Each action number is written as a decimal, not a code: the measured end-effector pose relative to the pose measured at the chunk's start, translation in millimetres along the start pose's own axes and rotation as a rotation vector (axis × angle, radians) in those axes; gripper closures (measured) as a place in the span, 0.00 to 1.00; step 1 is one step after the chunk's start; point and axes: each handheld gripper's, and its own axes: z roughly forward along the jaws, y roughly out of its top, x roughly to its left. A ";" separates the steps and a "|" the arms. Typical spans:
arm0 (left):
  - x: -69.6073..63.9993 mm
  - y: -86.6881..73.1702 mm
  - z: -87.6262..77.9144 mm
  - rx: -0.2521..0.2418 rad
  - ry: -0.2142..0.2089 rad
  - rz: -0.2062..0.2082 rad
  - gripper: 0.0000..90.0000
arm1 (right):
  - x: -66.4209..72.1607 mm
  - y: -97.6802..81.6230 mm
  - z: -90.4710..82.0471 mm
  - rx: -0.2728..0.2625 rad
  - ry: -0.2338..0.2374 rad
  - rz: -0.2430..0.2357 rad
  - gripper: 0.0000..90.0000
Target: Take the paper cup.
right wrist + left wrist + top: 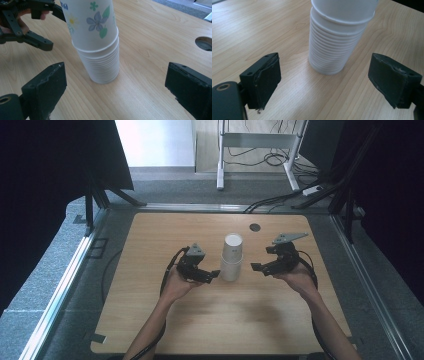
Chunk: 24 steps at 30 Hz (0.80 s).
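Observation:
A stack of white paper cups (231, 260) stands upside down near the middle of the wooden table (150, 245). The top cup carries a flower print (96, 21), and the rims of several nested cups (329, 55) show below it. My left gripper (216, 274) sits just left of the stack, its jaws open and aimed at the base (324, 82). To the right of the stack my right gripper (256, 268) is open, with the cups ahead between its jaws (115, 92) but untouched. The left gripper (27, 25) also appears beyond the stack in the right gripper view.
A round dark hole (255, 227) lies in the table behind the stack, also seen at the right edge of the right gripper view (203, 43). Black curtains flank the table. A white desk frame (220, 155) and floor cables (280, 195) lie beyond the far edge.

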 end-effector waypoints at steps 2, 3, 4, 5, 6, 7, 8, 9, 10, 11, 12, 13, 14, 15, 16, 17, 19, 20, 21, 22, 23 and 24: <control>0.1 1.6 3.1 0.001 -0.005 0.003 0.12 | 0.5 2.8 1.4 -0.005 0.007 0.000 0.04; -0.1 2.4 4.9 0.002 -0.005 0.007 0.12 | 0.9 3.8 2.0 -0.006 0.009 0.000 0.04; -0.2 3.5 7.0 0.003 -0.009 0.008 0.12 | 1.3 5.2 2.9 -0.008 0.009 -0.001 0.04; -0.4 4.5 8.6 0.004 -0.012 0.010 0.12 | 1.7 7.1 3.8 -0.007 0.016 -0.003 0.04; -0.2 5.3 9.6 0.008 -0.012 0.019 0.12 | 2.1 8.7 4.6 -0.008 0.018 -0.005 0.04; -0.6 6.5 11.2 0.006 -0.011 0.023 0.12 | 2.3 9.9 5.1 -0.010 0.017 -0.007 0.04; -0.9 7.7 12.3 0.008 -0.013 0.027 0.12 | 2.7 11.6 5.7 -0.010 0.018 -0.007 0.04; -1.4 8.9 13.5 0.008 -0.016 0.029 0.12 | 3.1 13.2 6.3 -0.011 0.022 -0.008 0.04; -1.8 10.3 14.5 0.010 -0.015 0.036 0.12 | 3.6 14.8 6.9 -0.011 0.025 -0.011 0.04; -2.6 11.6 15.7 0.008 -0.018 0.036 0.12 | 4.0 16.5 7.5 -0.012 0.027 -0.016 0.04; -3.2 13.0 16.7 0.009 -0.019 0.040 0.12 | 4.3 18.2 8.0 -0.013 0.028 -0.022 0.04; -3.8 14.4 18.2 0.005 -0.022 0.041 0.12 | 4.9 19.9 8.4 -0.014 0.029 -0.022 0.05; -4.3 15.4 19.5 0.004 -0.024 0.041 0.13 | 5.7 22.1 9.0 -0.015 0.030 -0.022 0.05; -4.6 16.0 20.4 0.003 -0.026 0.043 0.13 | 6.3 23.8 9.5 -0.016 0.032 -0.024 0.05; -5.3 16.9 22.0 0.005 -0.028 0.046 0.13 | 6.7 25.1 9.9 -0.015 0.033 -0.027 0.06; -5.7 17.3 23.2 0.006 -0.029 0.047 0.13 | 7.4 27.1 10.9 -0.014 0.035 -0.032 0.06; -6.7 18.3 26.6 0.007 -0.030 0.052 0.14 | 9.3 31.7 13.4 -0.009 0.035 -0.040 0.07; -7.1 18.9 28.1 0.009 -0.029 0.055 0.14 | 9.3 31.7 13.4 -0.009 0.035 -0.040 0.07; -7.3 19.6 29.6 0.005 -0.033 0.053 0.15 | 9.6 33.3 14.5 -0.008 0.037 -0.043 0.08; -7.5 20.3 31.5 0.000 -0.041 0.050 0.15 | 9.9 34.9 15.6 -0.005 0.039 -0.042 0.09; -7.9 20.9 32.7 -0.002 -0.042 0.048 0.15 | 10.0 36.8 17.0 -0.003 0.039 -0.044 0.09; -8.4 21.8 34.5 0.000 -0.043 0.049 0.15 | 10.2 38.0 17.8 -0.002 0.042 -0.042 0.09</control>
